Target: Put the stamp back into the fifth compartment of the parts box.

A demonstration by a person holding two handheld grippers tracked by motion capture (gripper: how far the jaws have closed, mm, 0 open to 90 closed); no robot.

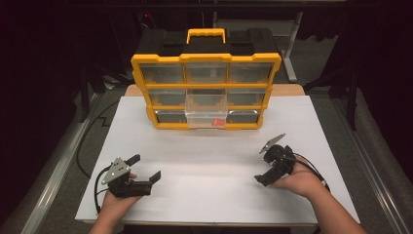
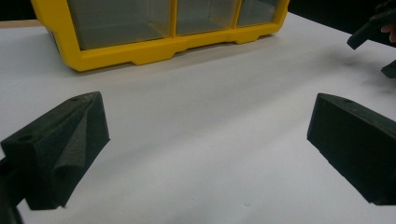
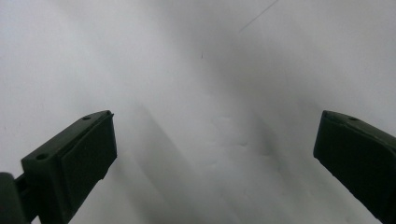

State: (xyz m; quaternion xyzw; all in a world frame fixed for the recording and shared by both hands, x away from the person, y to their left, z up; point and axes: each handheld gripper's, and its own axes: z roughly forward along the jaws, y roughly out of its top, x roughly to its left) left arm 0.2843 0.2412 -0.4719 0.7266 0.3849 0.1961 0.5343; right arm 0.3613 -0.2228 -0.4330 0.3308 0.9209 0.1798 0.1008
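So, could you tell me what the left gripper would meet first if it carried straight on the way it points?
Probably the yellow organizer: the left gripper, jaws open, looks across bare white table toward its bottom row of clear drawers. Depth is hard to judge.

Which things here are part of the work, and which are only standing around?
Part of the work:
- yellow drawer organizer
- pulled-out clear drawer with a red item
- left gripper, open
- right gripper, open

Standing around:
- white table top
- metal frame behind

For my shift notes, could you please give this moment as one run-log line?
left gripper: open, empty | right gripper: open, empty | yellow plastic drawer organiser: clear middle drawer pulled out | white table: both grippers low
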